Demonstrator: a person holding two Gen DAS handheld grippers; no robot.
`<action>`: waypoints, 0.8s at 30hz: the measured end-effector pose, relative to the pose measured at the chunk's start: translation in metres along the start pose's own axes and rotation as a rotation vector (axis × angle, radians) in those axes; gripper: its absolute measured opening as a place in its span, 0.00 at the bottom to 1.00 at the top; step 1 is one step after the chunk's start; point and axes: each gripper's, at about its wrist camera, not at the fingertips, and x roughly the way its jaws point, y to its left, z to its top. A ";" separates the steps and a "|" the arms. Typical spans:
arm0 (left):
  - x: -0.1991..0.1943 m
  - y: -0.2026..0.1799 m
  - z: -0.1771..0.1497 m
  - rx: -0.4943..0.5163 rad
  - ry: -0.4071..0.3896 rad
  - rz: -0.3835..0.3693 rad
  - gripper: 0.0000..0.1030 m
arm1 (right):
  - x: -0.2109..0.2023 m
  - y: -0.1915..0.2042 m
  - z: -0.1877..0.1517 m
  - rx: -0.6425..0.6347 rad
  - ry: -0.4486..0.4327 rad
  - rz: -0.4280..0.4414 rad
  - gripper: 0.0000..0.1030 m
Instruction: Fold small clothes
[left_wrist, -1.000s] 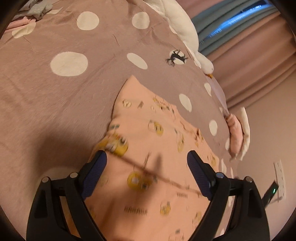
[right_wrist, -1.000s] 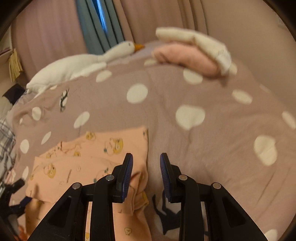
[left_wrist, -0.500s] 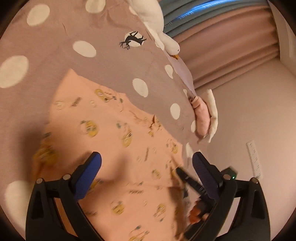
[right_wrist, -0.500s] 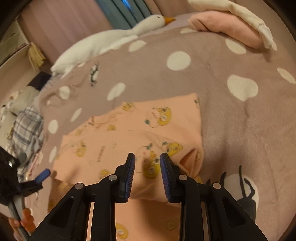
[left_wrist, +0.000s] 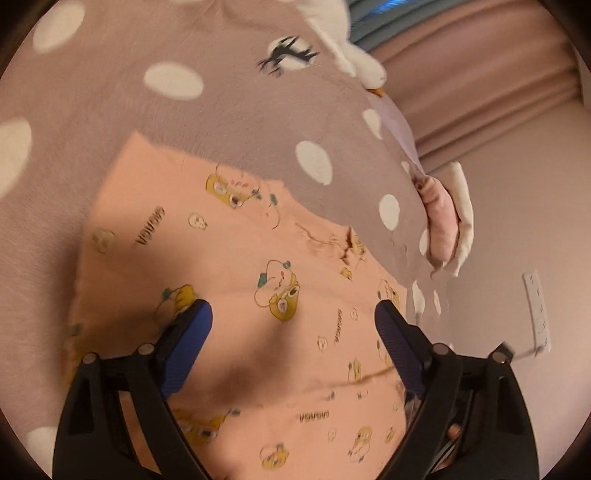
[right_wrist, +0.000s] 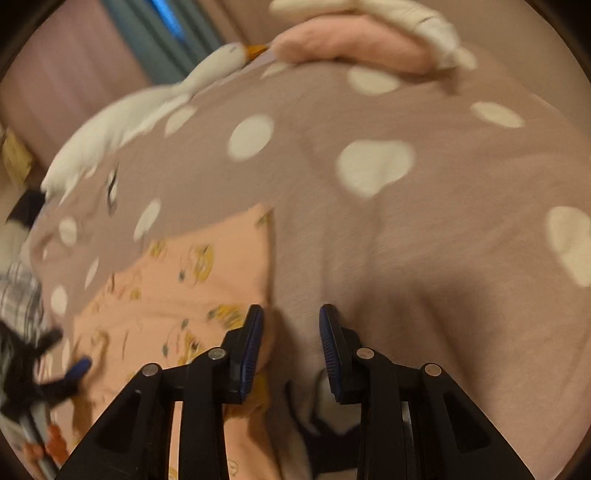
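A small peach garment (left_wrist: 236, 266) printed with yellow cartoon figures lies flat on the mauve polka-dot bedspread (left_wrist: 110, 92). My left gripper (left_wrist: 293, 332) is wide open and hovers low over the garment's middle, holding nothing. In the right wrist view the same garment (right_wrist: 192, 288) lies to the left. My right gripper (right_wrist: 291, 339) has its jaws a small gap apart and empty, at the garment's right edge, over the bedspread (right_wrist: 424, 258). The left gripper (right_wrist: 55, 373) shows blurred at the lower left of that view.
A white goose plush (right_wrist: 147, 110) lies along the far side of the bed. A folded pink and cream pile (right_wrist: 369, 40) sits at the far corner, also in the left wrist view (left_wrist: 447, 221). Curtains (left_wrist: 480, 74) and a wall with a socket strip (left_wrist: 537, 310) stand beyond. Plaid cloth (right_wrist: 18, 295) lies far left.
My left gripper has moved in over the garment's middle. My right gripper swung left over the garment, then back to its right edge. Both stayed empty.
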 end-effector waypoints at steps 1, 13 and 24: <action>-0.006 -0.002 -0.002 0.023 -0.009 0.011 0.92 | -0.008 0.002 0.002 -0.018 -0.038 -0.017 0.28; -0.026 0.036 -0.039 0.071 0.080 0.092 0.92 | 0.008 0.054 -0.038 -0.315 0.135 0.147 0.28; -0.122 0.086 -0.110 -0.012 0.077 0.076 0.95 | -0.069 0.008 -0.072 -0.219 0.146 0.211 0.37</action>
